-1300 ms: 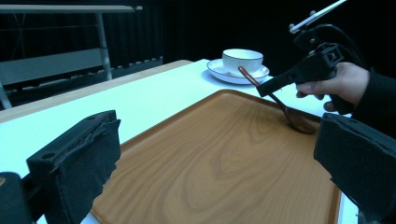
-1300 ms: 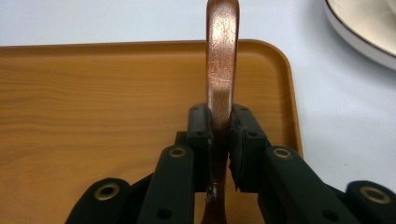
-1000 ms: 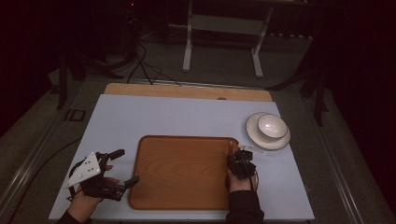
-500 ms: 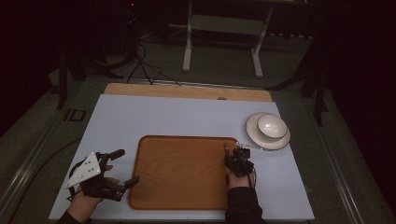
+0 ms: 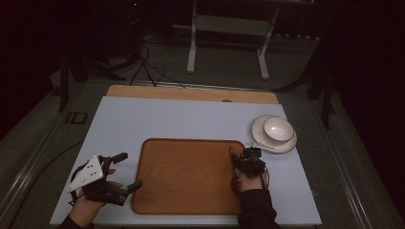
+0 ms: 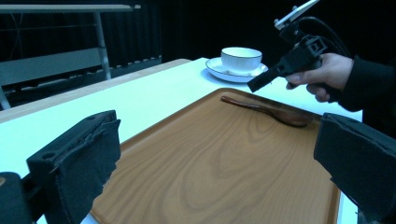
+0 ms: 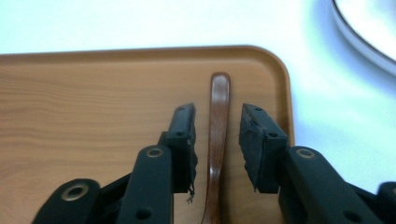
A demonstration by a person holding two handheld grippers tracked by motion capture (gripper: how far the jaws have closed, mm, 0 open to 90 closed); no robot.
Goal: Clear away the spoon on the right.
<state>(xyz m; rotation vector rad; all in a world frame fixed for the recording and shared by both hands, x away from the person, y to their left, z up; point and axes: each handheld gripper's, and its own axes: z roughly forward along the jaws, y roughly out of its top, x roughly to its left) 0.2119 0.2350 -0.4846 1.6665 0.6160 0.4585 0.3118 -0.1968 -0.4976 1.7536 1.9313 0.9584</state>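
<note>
The right gripper [image 7: 217, 135] is held low over the near right corner of the wooden tray [image 5: 186, 174], its jaws parted narrowly and set either side of a dark wooden spoon [image 7: 217, 140]. The spoon's handle is seen running up between the two pads and past their tips, toward the tray's rounded corner just ahead. A slim gap is kept on each side, so the spoon is straddled, not pinched. Whether the pads reach down to the tray floor cannot be told from the right gripper view.

From the left gripper view the spoon [image 6: 271, 111] is shown lying flat on the tray [image 6: 224, 158], along its far edge, with the right gripper [image 6: 264, 80] tilted nose-down above the handle and the hand [image 6: 322, 77] wrapped round its grip.

Beyond the right gripper's tip and off to its right, a white bowl [image 5: 278, 129] is set on a white saucer [image 5: 274, 142] on the pale table [image 5: 157, 119], just outside the tray's corner.

The left gripper [image 5: 126, 171] is held by the left hand [image 5: 86, 205] at the tray's left edge, its jaws spread wide and nothing between them; the tray stretches out ahead of it, and the spoon lies well apart from it.
</note>
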